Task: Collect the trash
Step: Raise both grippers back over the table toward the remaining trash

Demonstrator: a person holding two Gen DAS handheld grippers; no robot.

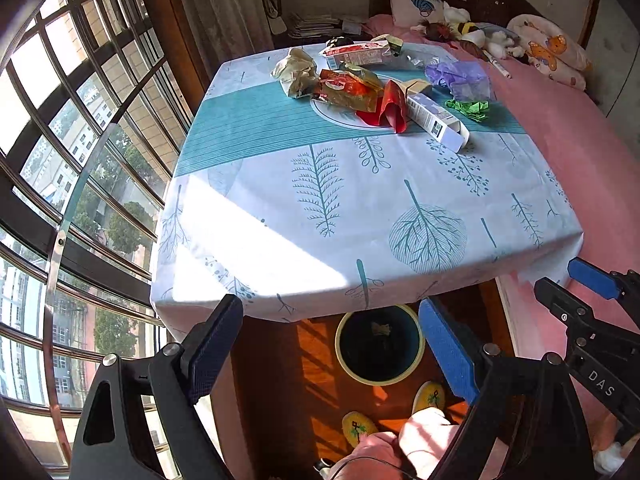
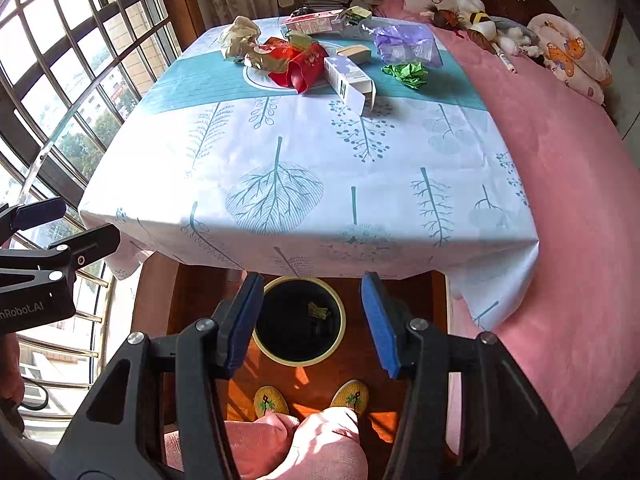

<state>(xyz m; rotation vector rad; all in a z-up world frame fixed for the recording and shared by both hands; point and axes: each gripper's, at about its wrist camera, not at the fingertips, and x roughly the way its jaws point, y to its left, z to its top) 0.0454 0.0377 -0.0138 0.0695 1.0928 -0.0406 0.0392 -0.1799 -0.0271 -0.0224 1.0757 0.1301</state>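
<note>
Right wrist view showed the right claw (image 2: 310, 322) empty and gaping above the bin (image 2: 300, 354); left claw (image 1: 332, 344) likewise; wrappers (image 2: 288, 60) littered the far worktop (image 2: 320, 168).

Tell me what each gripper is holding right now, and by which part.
Nothing is held. The left gripper and the right gripper both stand open with empty fingers above the bin; the trash lies on the table.

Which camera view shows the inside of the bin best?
The right wrist view: the bin sits whole between the open jaws, with one scrap inside. The left wrist view shows the bin partly cut off by the tablecloth edge.
</note>
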